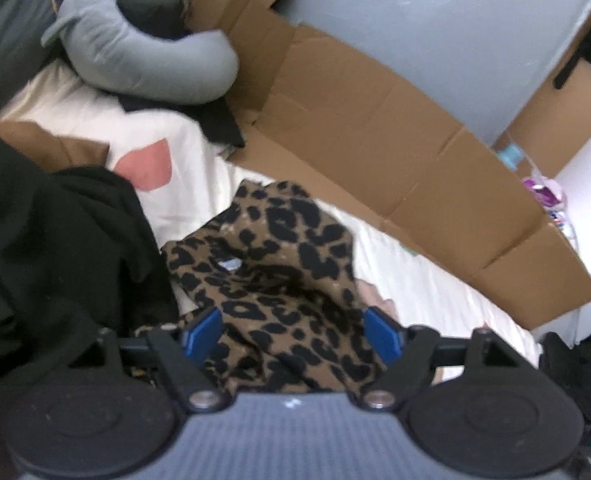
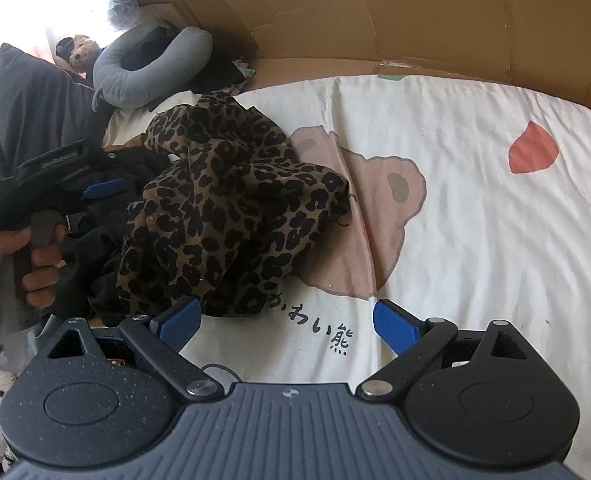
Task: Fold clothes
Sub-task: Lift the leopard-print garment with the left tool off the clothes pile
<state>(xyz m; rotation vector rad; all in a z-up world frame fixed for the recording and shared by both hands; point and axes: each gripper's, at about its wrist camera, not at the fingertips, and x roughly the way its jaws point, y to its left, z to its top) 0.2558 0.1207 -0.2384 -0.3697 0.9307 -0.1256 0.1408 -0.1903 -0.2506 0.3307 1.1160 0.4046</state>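
Two grippers, both spread apart, at a leopard garment on the bed.

The right gripper (image 2: 285, 322) hovers over the sheet (image 2: 475, 240), its left pad just beside the garment (image 2: 223, 208). The left gripper (image 1: 293, 334) has crumpled leopard cloth between its wide pads, unclamped. Black clothes (image 1: 47, 248) lie just left; farther off, a grey pillow (image 1: 135, 48) and cardboard (image 1: 375, 120).

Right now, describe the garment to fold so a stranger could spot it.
On the white bear-print bedsheet, beside a heap of black clothes, lies a crumpled leopard-print garment. It alone is tan with black spots.
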